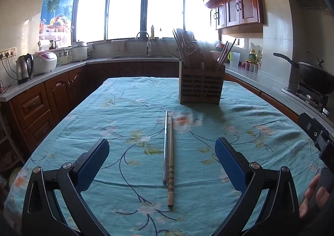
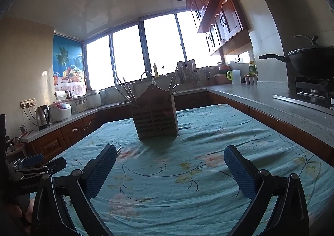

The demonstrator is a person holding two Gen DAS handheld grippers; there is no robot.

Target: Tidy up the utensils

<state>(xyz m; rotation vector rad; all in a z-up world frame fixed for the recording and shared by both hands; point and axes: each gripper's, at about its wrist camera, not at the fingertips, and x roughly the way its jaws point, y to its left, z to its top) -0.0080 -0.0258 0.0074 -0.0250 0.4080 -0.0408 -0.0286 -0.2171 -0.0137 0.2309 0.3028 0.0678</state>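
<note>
A metal chopstick point(image 1: 165, 146) and a wooden chopstick point(image 1: 170, 160) lie side by side on the floral teal tablecloth point(image 1: 117, 110). My left gripper point(image 1: 161, 150) is open, with both chopsticks between its fingers. A slatted wooden utensil holder point(image 1: 200, 85) with several chopsticks stands further back. In the right wrist view the holder point(image 2: 155, 120) is straight ahead, and my right gripper point(image 2: 170, 155) is open and empty above the cloth. The left gripper shows at that view's left edge point(image 2: 31, 165). The chopstick ends just show beside the right gripper's left finger point(image 2: 118, 151).
Counters run around the table: a kettle point(image 1: 24, 69) and rice cooker point(image 1: 44, 62) on the left, a sink tap point(image 1: 146, 41) at the back, a wok point(image 1: 313, 73) on the stove at the right. The right gripper body point(image 1: 319, 137) is at the right edge.
</note>
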